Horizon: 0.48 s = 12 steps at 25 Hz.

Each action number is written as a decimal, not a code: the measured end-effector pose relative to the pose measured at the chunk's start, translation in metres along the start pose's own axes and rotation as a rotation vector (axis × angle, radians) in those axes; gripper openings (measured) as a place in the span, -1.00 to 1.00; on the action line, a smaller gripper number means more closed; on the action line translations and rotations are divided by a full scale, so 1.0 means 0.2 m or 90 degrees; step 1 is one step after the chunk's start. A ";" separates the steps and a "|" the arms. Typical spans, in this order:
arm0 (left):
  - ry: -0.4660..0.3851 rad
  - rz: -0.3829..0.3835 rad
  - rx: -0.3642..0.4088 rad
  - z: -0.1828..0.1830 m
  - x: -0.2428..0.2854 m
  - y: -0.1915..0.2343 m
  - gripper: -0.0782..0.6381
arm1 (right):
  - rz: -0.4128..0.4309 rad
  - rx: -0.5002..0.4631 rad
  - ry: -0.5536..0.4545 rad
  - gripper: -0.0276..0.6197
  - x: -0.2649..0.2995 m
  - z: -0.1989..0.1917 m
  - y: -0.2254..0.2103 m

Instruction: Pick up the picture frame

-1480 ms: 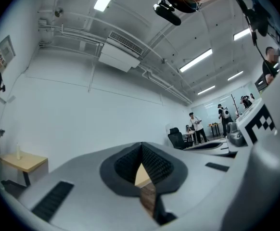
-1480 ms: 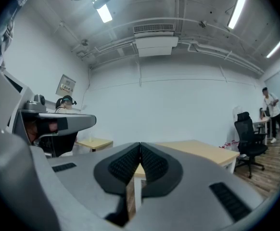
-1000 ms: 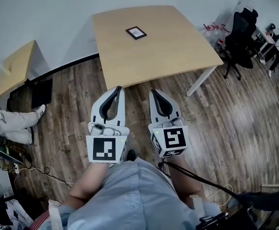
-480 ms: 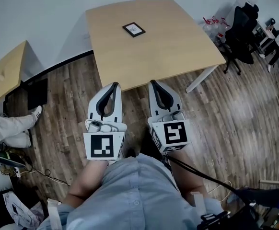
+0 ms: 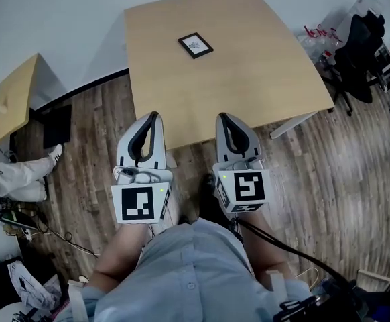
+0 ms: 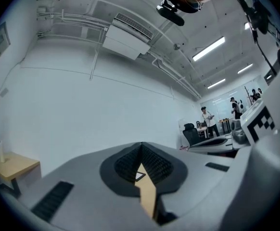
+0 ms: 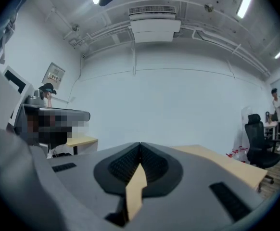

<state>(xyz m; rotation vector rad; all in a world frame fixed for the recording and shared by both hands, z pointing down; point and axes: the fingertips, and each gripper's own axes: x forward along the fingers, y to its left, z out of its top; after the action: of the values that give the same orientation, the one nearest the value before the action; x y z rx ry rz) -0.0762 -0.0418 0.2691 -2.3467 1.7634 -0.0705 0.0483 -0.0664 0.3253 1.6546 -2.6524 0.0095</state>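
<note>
Both grippers are closer in than 1 second ago: tips of left gripper (image 5: 153, 116) and right gripper (image 5: 222, 117) now overlap the near edge of the table (image 5: 262, 72). Both jaw pairs together, nothing between. Picture frame (image 5: 195, 45) lies flat toward the table's far side, well apart from both.

Looks like an office: table (image 5: 248, 79) on wood floor (image 5: 329, 180), swivel chair (image 5: 362, 45) right of table, smaller table (image 5: 14, 96) left, strip lights (image 6: 210, 48) above.

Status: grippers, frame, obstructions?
Left gripper shut, empty; right gripper shut, empty. Picture frame flat on table, far side, untouched. Nothing blocking the approach.
</note>
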 end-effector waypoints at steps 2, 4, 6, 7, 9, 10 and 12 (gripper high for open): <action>0.009 0.012 -0.009 -0.01 0.10 0.00 -0.78 | 0.012 0.005 0.001 -0.91 0.09 0.00 -0.06; 0.017 0.021 0.005 -0.03 0.19 0.01 -0.78 | 0.026 0.008 0.003 -0.91 0.18 0.00 -0.12; 0.023 0.033 0.013 -0.03 0.29 0.01 -0.78 | 0.041 0.011 0.003 -0.91 0.26 0.01 -0.18; 0.024 0.039 0.015 -0.02 0.35 0.01 -0.78 | 0.049 0.013 0.002 -0.91 0.31 0.03 -0.22; 0.024 0.049 0.019 0.01 0.45 0.01 -0.78 | 0.063 0.013 -0.002 -0.91 0.39 0.07 -0.29; 0.024 0.053 0.022 0.03 0.50 0.01 -0.78 | 0.070 0.014 -0.005 -0.91 0.43 0.09 -0.32; 0.021 0.063 0.027 0.04 0.56 0.01 -0.78 | 0.080 0.014 -0.012 -0.91 0.49 0.11 -0.37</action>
<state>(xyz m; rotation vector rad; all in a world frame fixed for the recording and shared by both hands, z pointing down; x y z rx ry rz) -0.0437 -0.1483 0.2514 -2.2381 1.8713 -0.1311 0.0708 -0.1865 0.3042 1.4991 -2.7756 0.0248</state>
